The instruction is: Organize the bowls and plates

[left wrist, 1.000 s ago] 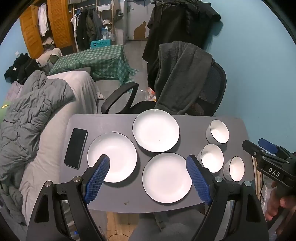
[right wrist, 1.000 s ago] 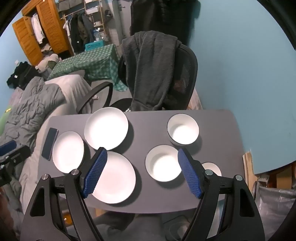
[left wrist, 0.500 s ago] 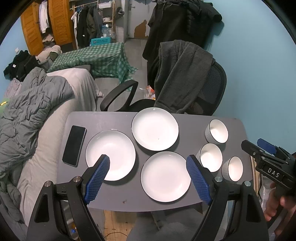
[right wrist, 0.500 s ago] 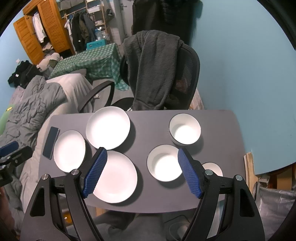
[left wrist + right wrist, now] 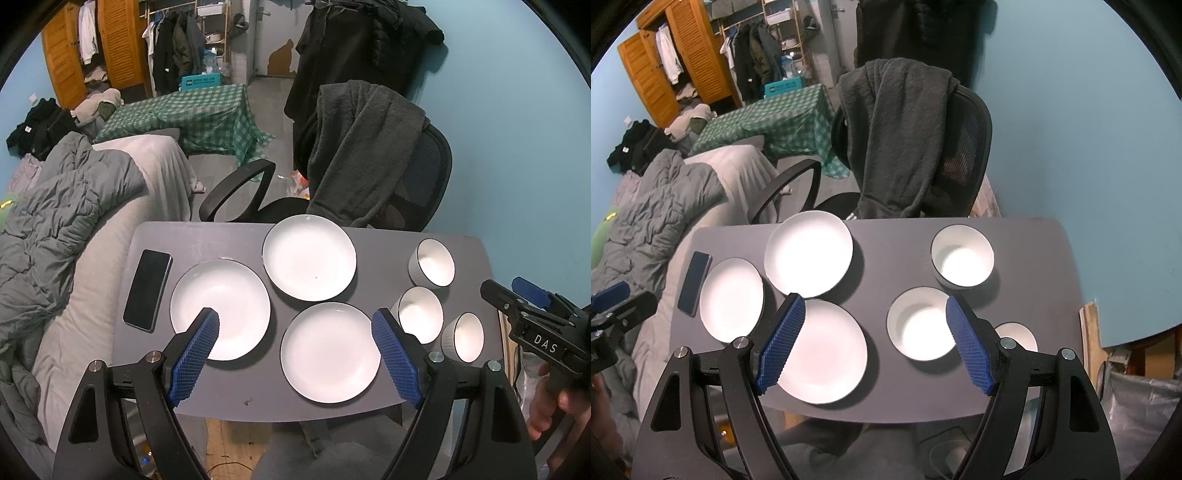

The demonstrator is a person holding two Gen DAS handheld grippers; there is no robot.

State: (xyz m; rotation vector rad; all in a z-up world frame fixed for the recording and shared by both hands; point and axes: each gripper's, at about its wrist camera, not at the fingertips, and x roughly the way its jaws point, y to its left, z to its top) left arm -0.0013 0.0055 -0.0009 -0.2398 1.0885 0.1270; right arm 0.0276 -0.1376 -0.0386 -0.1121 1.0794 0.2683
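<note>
Both hand-held grippers, left (image 5: 295,354) and right (image 5: 873,339), hang spread and empty above the counter's (image 5: 229,240) near edge; three plates (image 5: 309,257) and three bowls (image 5: 421,314) lie apart.

**Surroundings, non-task items**

Grey table (image 5: 229,240); black phone (image 5: 147,290) lies flat near its left edge. Black office chair (image 5: 424,177) at the far side, dark grey garment (image 5: 362,147) draped over its back. Bed with rumpled grey duvet (image 5: 62,206) to the left. Green checked cloth (image 5: 195,114) beyond. Orange louvred wardrobe (image 5: 110,40), one door open. Blue walls.
</note>
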